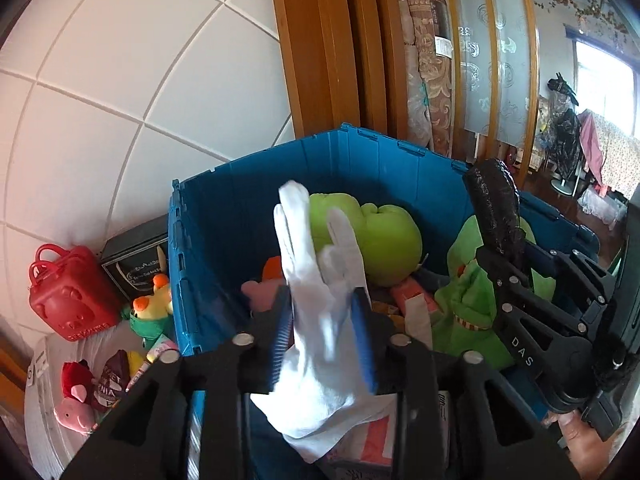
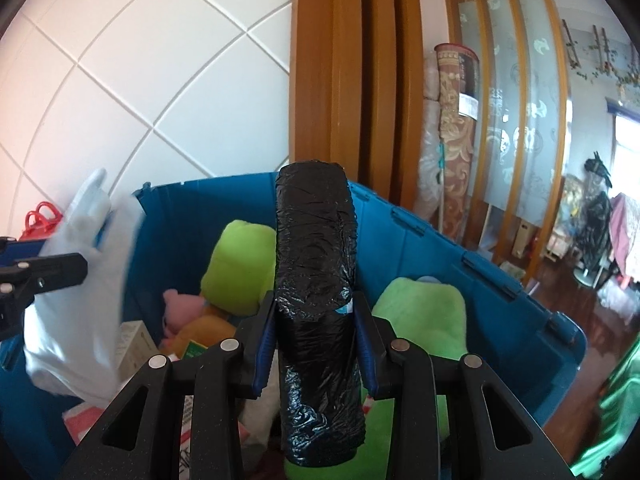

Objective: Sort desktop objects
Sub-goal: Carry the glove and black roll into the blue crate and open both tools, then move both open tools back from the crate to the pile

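My left gripper (image 1: 323,320) is shut on a white cloth glove (image 1: 320,276) and holds it upright over a blue plastic crate (image 1: 248,184). My right gripper (image 2: 316,340) is shut on a roll of black plastic bags (image 2: 316,280), also over the crate (image 2: 440,256). In the left wrist view the right gripper (image 1: 516,264) and its black roll (image 1: 494,208) stand to the right of the glove. In the right wrist view the glove (image 2: 84,288) is at the left. The crate holds green plush toys (image 1: 384,236), a pink plush (image 2: 180,308) and small boxes.
Left of the crate sit a red pig-shaped case (image 1: 68,292), a yellow plush (image 1: 154,304), a pink pig toy (image 1: 74,412) and snack packets. A white tiled wall is behind, with wooden door frames (image 1: 320,40) and a rolled carpet (image 1: 428,72) to the right.
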